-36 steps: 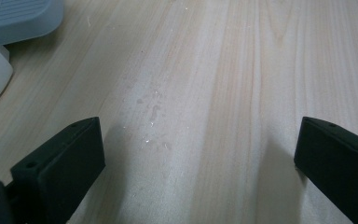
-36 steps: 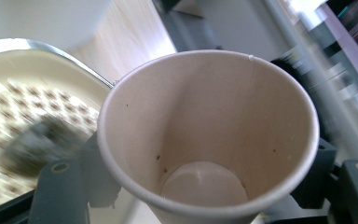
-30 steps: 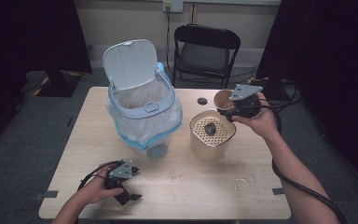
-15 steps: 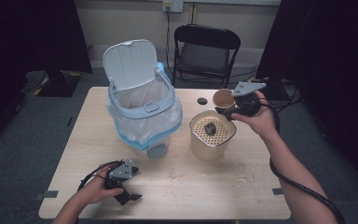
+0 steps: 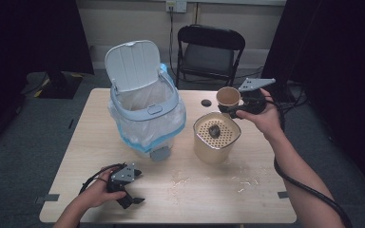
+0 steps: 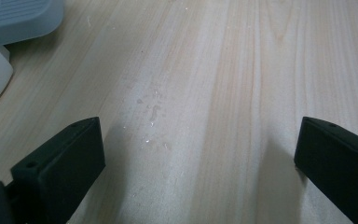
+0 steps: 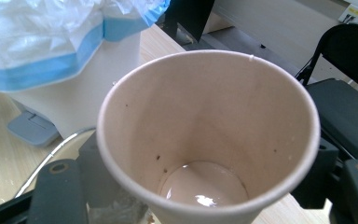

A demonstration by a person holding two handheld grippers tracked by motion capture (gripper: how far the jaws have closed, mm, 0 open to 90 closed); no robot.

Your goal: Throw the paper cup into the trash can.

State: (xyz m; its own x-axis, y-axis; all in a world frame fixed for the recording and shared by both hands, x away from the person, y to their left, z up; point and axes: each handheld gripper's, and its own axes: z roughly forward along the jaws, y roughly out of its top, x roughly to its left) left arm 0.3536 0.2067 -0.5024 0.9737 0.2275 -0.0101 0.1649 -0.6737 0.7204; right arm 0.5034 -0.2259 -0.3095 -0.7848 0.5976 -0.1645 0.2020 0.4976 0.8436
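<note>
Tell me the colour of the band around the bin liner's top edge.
Light blue, on an otherwise clear-white liner. It shows best in the right gripper view, behind the paper cup.

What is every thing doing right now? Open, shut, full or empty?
Trash bin: lid up, open, lined with a bag.
Paper cup: held upright, almost empty, a little liquid at the bottom.
Strainer tub: upright on the table, a dark lump on its holed top.
Right gripper: shut on the paper cup.
Left gripper: open, empty, resting on the table.
Chair: empty.
</note>
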